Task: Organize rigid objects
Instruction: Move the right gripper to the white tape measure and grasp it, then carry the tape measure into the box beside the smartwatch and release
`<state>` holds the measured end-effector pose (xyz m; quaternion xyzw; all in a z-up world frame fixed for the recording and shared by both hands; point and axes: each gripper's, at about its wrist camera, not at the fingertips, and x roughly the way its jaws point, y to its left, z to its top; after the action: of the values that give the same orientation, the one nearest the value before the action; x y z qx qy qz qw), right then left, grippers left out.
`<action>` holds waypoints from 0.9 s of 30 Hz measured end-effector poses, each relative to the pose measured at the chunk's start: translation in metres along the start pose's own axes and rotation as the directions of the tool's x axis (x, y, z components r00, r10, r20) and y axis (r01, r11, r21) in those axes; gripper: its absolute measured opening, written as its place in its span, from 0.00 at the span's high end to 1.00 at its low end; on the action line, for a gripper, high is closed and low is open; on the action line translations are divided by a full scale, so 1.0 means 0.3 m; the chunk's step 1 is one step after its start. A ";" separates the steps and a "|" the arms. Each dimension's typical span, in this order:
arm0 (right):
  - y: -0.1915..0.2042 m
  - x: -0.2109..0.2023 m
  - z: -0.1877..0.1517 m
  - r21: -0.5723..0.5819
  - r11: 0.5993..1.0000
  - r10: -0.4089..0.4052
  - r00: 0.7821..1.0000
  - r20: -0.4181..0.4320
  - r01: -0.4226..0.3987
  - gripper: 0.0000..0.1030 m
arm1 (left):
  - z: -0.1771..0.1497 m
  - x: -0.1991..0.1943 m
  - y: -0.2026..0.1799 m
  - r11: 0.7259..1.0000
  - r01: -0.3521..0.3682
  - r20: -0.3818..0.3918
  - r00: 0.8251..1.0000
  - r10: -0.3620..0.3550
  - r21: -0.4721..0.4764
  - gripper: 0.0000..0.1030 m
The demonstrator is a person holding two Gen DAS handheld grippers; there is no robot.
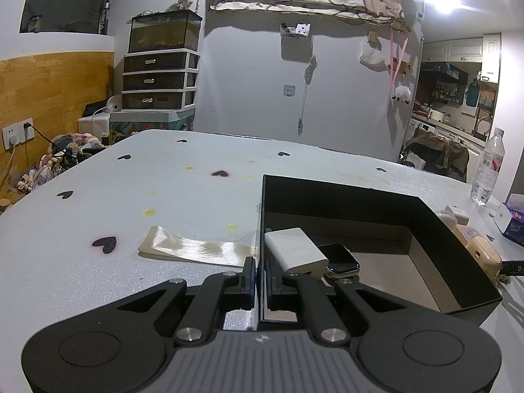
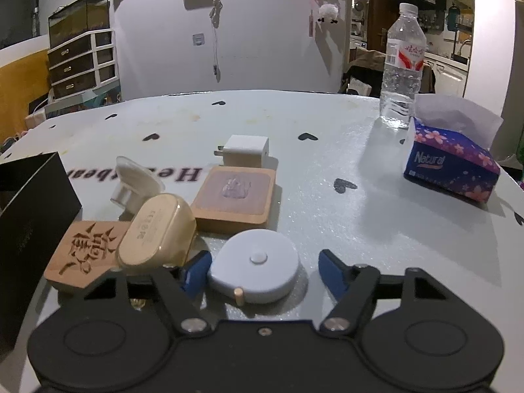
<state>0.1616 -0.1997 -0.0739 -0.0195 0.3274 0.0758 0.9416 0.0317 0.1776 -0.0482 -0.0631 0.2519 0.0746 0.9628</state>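
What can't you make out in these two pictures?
- Left wrist view: the smartwatch strap, hidden by the white power bank and the left gripper.
- Right wrist view: the table lettering, blurred and covered by the clear lid.
- Right wrist view: the black box interior, cut off at the edge.

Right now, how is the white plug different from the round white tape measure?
The white plug is a boxy cube with metal prongs sticking out; the tape measure is flat and round with a button on top. The plug sits far back on the table; the tape measure lies between the right gripper's open fingers, not squeezed yet. Both are white and hard.
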 end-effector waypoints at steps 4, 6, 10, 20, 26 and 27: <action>0.009 -0.003 0.000 -0.009 1.000 -0.005 1.000 0.005 0.005 0.43 | 0.000 0.000 0.000 1.000 0.000 0.000 1.000 0.000 0.000 0.94; 0.005 -0.006 -0.001 -0.003 1.000 -0.007 1.000 0.006 0.007 0.43 | 0.000 0.000 0.001 1.000 0.001 0.000 1.000 -0.001 -0.001 0.94; -0.007 -0.038 -0.004 0.006 0.999 -0.038 0.999 0.025 0.038 0.43 | 0.000 -0.001 -0.002 1.000 0.000 0.000 1.000 0.000 -0.001 0.94; 0.087 -0.261 0.097 -0.027 0.997 0.076 0.980 0.183 -0.072 0.43 | 0.001 -0.002 -0.001 1.000 -0.001 0.001 1.000 0.001 -0.003 0.94; 0.297 -0.280 0.177 -0.156 0.962 0.250 0.952 0.177 -0.224 0.43 | 0.002 -0.003 -0.003 1.000 -0.001 0.000 1.000 0.001 -0.004 0.94; 0.333 -0.272 0.187 -0.175 0.954 0.271 0.949 0.162 -0.242 0.43 | 0.001 -0.003 -0.003 1.000 -0.001 0.001 1.000 0.001 -0.004 0.94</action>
<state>0.1173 -0.1068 0.0219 -0.0418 0.2321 0.2243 0.9456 0.0311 0.1768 -0.0473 -0.0648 0.2515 0.0757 0.9627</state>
